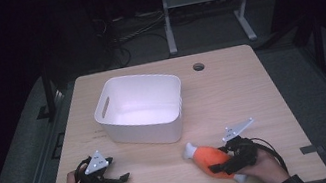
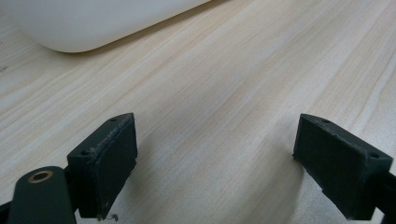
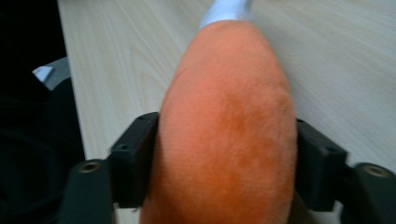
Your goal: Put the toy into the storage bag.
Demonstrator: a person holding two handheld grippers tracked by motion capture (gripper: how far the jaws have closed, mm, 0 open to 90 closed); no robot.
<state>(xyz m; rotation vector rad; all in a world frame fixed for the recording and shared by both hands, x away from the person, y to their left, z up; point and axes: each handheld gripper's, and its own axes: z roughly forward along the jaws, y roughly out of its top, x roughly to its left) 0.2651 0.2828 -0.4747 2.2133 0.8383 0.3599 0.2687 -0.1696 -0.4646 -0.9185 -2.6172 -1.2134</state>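
An orange plush toy (image 1: 205, 157) with white ends lies near the table's front edge, right of centre. My right gripper (image 1: 220, 163) is shut on the orange plush toy, and the right gripper view has both black jaws pressed against the sides of the toy (image 3: 229, 107). At the front left, my left gripper (image 1: 121, 180) rests low over the table with a hand behind it. Its jaws stand wide apart in the left gripper view, with bare wood between them (image 2: 215, 158). A white plastic bin (image 1: 104, 113) stands behind both grippers, and its inside looks bare.
The light wooden table (image 1: 231, 89) has a round cable hole (image 1: 199, 67) at the back right. The bin's lower corner (image 2: 93, 23) lies just ahead of my left gripper. Dark floor and a metal frame (image 1: 168, 24) lie beyond the table.
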